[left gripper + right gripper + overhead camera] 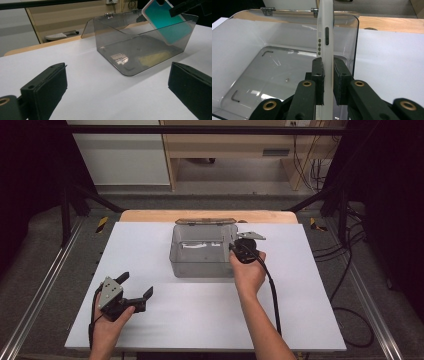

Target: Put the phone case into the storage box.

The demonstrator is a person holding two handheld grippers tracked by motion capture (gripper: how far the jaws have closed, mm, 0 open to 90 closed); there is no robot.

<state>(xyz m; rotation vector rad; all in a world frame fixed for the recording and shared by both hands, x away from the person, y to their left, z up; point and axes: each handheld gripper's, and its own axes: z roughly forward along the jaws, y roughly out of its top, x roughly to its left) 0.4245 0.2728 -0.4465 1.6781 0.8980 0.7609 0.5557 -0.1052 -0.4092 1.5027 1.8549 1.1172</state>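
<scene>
Holding a teal-backed, white-edged phone (325, 35) edge-on above the clear smoky plastic box (200, 262), the right tongs (328, 75) could let it slip and strike the wall; left gripper view: left tongs (120, 92) open, idle over the white counter (87, 82), phone tilted over the rim.

place: lab | signs: black frame (75, 195); floor rails (35, 295); loose cables (345, 270); white table (200, 320)

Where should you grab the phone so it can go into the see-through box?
Probably by its two flat faces near one end, as the right gripper does now. The phone is thin, so pads clamp front and back, leaving its long end free to slide into the box.
</scene>
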